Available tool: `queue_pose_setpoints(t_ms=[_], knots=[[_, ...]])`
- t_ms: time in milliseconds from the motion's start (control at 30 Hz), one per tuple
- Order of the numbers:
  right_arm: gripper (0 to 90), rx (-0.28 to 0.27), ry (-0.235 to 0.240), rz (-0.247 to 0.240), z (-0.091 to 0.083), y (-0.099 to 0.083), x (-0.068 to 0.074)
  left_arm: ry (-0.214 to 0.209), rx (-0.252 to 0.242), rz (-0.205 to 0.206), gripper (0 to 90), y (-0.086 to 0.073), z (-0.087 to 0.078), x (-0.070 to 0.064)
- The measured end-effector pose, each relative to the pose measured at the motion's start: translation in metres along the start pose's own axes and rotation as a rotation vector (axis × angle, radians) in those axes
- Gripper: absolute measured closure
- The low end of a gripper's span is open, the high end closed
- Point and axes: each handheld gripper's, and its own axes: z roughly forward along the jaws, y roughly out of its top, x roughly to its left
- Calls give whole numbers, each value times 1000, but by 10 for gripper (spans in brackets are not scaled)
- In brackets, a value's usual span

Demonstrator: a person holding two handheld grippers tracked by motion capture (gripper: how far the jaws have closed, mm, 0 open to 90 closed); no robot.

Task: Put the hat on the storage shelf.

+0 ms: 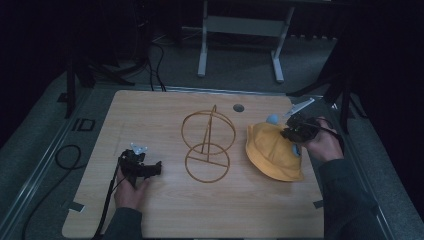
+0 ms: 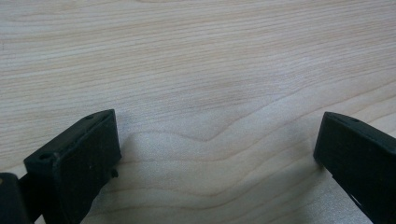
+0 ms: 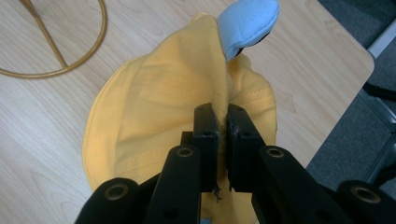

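**Yellow hat pinched at right edge of bench; wire stand to its left**

Wooden bench [image 1: 165,210] carrying three items, noted largest first. Yellow hat [image 1: 272,152] lying on right side of bench, crown fabric gathered into a ridge. Gold wire stand [image 1: 207,145] at bench centre, just left of hat, rings and upright post apart from the fabric. Pale blue tab [image 3: 247,21] poking up beyond the pinched fold.

Right tongs [image 3: 223,123] clamped on hat fold, jaws nearly together with cloth between. Left tongs [image 2: 215,149] spread wide over bare wood, gripping nothing, resting well left of stand.

Judgement: hat probably bound for stand, which lies leftward from right tongs; right hand [image 1: 325,145] nearer.
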Motion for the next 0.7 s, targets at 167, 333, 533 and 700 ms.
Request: queue_pose_setpoints(t_ms=[167, 333, 533, 700], knots=[[842, -21, -2, -8, -7, 6, -1, 0, 2, 0, 4, 0, 0, 0], [841, -35, 1, -26, -14, 12, -2, 0, 2, 0, 4, 0, 0, 0], [841, -51, 6, -45, -22, 20, -2, 0, 4, 2, 4, 0, 0, 0], [842, -72, 9, -67, -29, 27, -3, 0, 5, 3, 4, 0, 0, 0]])
